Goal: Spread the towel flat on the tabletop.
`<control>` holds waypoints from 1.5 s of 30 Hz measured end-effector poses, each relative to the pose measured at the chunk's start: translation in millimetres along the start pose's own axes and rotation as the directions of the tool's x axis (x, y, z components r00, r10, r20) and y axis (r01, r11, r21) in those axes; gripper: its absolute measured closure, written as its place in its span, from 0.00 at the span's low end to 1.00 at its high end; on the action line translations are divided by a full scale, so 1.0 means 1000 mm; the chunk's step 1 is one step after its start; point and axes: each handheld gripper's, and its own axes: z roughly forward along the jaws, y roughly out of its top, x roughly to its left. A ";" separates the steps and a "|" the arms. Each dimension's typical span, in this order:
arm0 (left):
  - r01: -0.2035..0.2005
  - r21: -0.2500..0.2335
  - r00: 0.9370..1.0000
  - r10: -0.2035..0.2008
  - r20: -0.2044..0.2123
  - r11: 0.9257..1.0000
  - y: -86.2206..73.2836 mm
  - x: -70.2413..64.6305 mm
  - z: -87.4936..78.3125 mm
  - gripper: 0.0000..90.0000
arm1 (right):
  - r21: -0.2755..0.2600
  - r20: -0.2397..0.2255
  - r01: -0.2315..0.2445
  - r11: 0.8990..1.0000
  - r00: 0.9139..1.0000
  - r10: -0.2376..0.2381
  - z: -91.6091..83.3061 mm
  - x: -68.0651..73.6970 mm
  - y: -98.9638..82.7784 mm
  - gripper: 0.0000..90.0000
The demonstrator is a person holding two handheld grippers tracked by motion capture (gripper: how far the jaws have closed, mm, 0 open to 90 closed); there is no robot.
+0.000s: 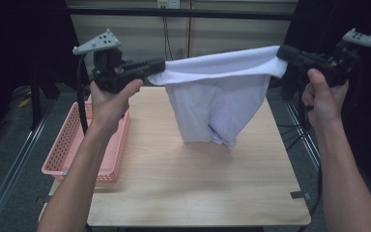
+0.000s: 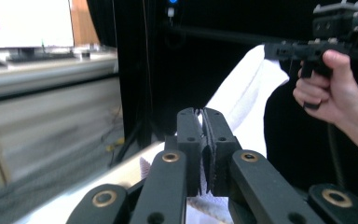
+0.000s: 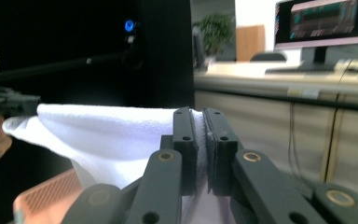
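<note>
Towel [image 1: 217, 92] stretched above table [image 1: 198, 188]; left gripper [image 1: 160, 66], right gripper [image 1: 281, 52] each clamped on corner.

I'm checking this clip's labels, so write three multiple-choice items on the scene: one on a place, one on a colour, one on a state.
1. Where is the basket?
A. at the table's left edge
B. at its right edge
C. under the cloth

2. What colour is the cloth?
A. red
B. white
C. black

3. How is the cloth held?
A. lying flat
B. by one gripper
C. stretched between the left gripper and the right gripper

Key: 1 A, the basket sits at the left edge. 2 B, the fabric is white. 3 C, each gripper's jaws clamp an end.
</note>
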 end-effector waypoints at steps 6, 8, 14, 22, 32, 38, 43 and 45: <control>0.120 0.142 0.990 -0.130 0.062 0.983 -0.092 -0.006 -0.004 0.96 | 0.173 -0.056 -0.055 0.983 0.996 0.065 -0.017 0.012 -0.089 0.94; 0.156 0.185 0.983 -0.170 0.063 0.970 -0.125 -0.014 -0.009 0.96 | 0.232 -0.069 -0.079 0.969 0.993 0.097 -0.028 0.019 -0.122 0.94; 0.226 0.304 0.956 -0.270 0.114 0.926 -0.209 -0.051 -0.029 0.95 | 0.373 -0.094 -0.132 0.918 0.979 0.179 -0.068 0.050 -0.201 0.94; 0.254 0.440 0.933 -0.337 0.121 0.861 -0.269 -0.074 -0.052 0.74 | 0.503 -0.132 -0.128 0.855 0.966 0.222 -0.105 0.094 -0.266 0.73; 0.204 0.498 0.965 -0.260 0.045 0.843 -0.276 -0.018 0.008 0.79 | 0.541 0.003 -0.096 0.836 0.994 0.113 -0.076 0.041 -0.274 0.66; 0.174 0.527 0.983 -0.182 -0.036 0.832 -0.280 0.007 0.041 0.70 | 0.586 0.085 -0.081 0.806 0.996 0.039 -0.034 0.015 -0.287 0.57; 0.208 0.488 0.978 -0.183 -0.100 0.848 -0.278 0.026 0.050 0.58 | 0.584 0.134 -0.090 0.807 0.991 0.013 -0.017 -0.002 -0.291 0.55; 0.213 0.479 0.977 -0.186 -0.105 0.851 -0.277 0.031 0.054 0.56 | 0.587 0.138 -0.105 0.803 0.990 0.029 -0.011 -0.007 -0.291 0.56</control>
